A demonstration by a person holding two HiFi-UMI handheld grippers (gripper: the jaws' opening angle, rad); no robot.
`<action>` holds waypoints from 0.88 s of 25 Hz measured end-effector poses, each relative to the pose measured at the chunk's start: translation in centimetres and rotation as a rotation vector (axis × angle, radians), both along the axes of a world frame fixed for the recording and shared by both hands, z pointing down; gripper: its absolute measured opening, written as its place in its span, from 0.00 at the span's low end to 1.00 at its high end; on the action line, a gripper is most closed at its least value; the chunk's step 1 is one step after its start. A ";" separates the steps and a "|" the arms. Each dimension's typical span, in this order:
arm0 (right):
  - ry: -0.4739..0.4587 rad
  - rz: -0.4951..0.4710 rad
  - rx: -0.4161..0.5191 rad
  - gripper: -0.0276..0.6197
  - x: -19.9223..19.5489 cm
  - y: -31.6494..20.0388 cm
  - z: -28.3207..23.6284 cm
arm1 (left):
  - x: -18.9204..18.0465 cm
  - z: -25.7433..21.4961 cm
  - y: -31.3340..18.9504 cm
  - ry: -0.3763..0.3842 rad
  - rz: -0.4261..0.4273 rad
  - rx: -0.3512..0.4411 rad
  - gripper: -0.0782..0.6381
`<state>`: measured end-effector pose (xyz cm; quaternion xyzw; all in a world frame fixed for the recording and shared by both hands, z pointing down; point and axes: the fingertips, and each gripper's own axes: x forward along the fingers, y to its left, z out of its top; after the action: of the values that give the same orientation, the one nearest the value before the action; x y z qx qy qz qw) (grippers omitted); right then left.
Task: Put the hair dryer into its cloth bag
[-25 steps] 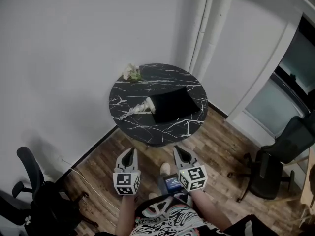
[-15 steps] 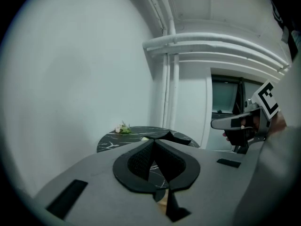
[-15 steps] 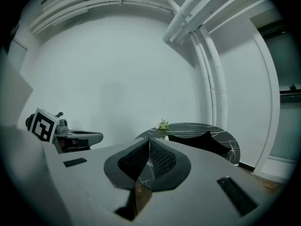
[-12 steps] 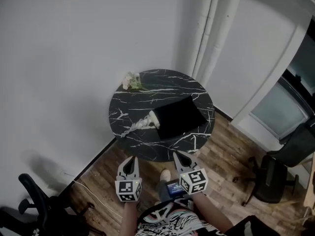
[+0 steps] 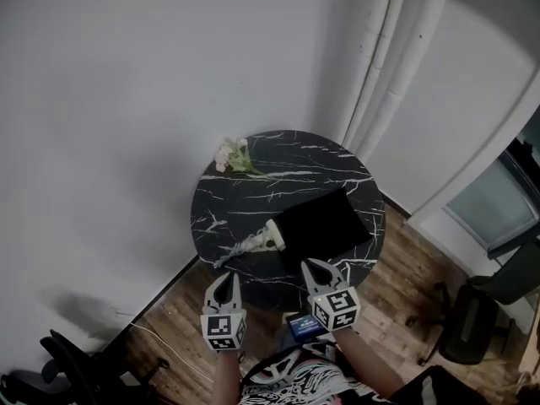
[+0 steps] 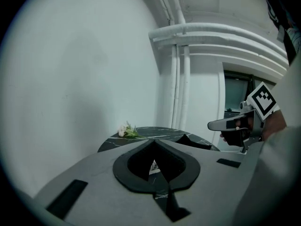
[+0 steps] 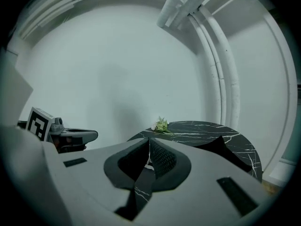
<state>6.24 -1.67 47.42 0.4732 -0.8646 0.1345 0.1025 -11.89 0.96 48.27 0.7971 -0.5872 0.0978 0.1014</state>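
Note:
A white hair dryer (image 5: pixel 271 234) lies on the round black marble table (image 5: pixel 253 188), its cord (image 5: pixel 239 249) trailing left. Its nozzle end touches a flat black cloth bag (image 5: pixel 326 224) to its right. Both grippers hang over the floor just short of the table's near edge, side by side, pointing at it. My left gripper (image 5: pixel 224 278) is shut and holds nothing; so is my right gripper (image 5: pixel 314 266). In the left gripper view the shut jaws (image 6: pixel 155 143) face the table (image 6: pixel 141 133) and bag (image 6: pixel 194 142). The right gripper view shows its shut jaws (image 7: pixel 149 140), with the bag (image 7: pixel 226 150) beyond.
A small bunch of flowers (image 5: pixel 234 154) lies at the table's far left rim. White pipes (image 5: pixel 396 57) run down the wall corner behind. Office chairs stand at the right (image 5: pixel 483 306) and lower left (image 5: pixel 72 369). A cable (image 5: pixel 160 337) crosses the wooden floor.
Both grippers have moved forward toward the table, staying shut. The table and bag now sit closer to them in the head view.

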 end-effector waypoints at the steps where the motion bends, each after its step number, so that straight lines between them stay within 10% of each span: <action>1: 0.001 -0.001 -0.008 0.07 0.1 -0.9 0.3 | 0.0 0.2 -0.9 0.001 -0.003 -0.004 0.13; 22: -0.025 -0.047 -0.065 0.08 1.1 -8.6 2.1 | -1.0 1.4 -7.9 -0.027 -0.060 -0.019 0.13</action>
<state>7.38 -10.25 49.52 0.4476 -0.8717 0.1661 0.1101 -12.89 -6.95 49.65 0.7767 -0.6112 0.1111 0.1038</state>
